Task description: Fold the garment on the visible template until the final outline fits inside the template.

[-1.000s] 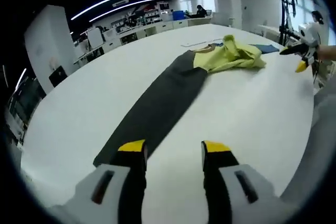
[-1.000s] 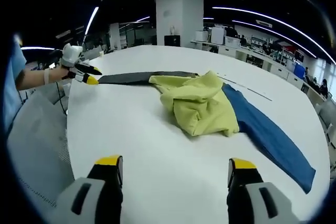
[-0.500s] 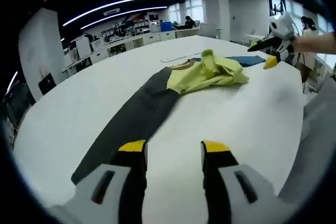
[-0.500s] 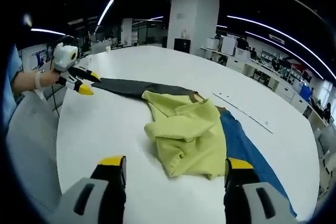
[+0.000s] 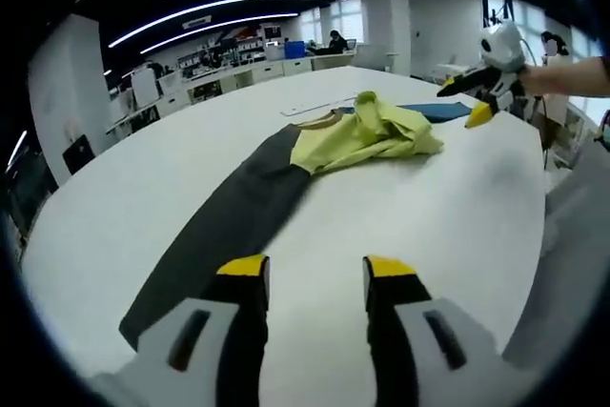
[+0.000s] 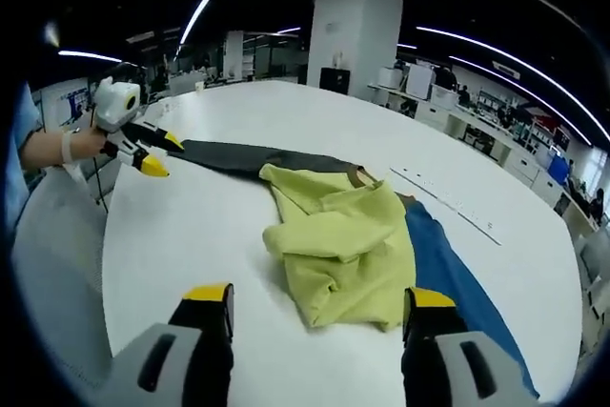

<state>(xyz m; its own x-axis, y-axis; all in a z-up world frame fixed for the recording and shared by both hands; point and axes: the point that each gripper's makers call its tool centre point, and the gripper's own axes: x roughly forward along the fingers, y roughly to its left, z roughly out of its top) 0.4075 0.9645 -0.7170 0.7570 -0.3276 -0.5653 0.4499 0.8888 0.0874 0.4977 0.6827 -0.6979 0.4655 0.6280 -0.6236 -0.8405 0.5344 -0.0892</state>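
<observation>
A white bench [image 5: 114, 197] carries one garment [image 6: 348, 245]: a crumpled yellow-green body [image 5: 367, 132] in the middle, a dark grey sleeve [image 5: 229, 221] stretched flat to one side and a blue sleeve [image 6: 453, 278] flat to the other. No container stands on the bench. A thin pale strip [image 6: 448, 202], possibly a ruler or the template's edge, lies on the bench just beyond the garment; the view is too coarse to say which.

The left gripper [image 5: 313, 278] hovers over the bench just beside the grey sleeve's end, jaws parted and holding nothing. The right gripper [image 6: 313, 302] hangs above the bench edge before the yellow heap, jaws spread wide and also empty.

Against half a second ago, the garment lies as it did. In the right gripper view the yellow heap sits a little nearer the jaws; in the left gripper view little has changed.
</observation>
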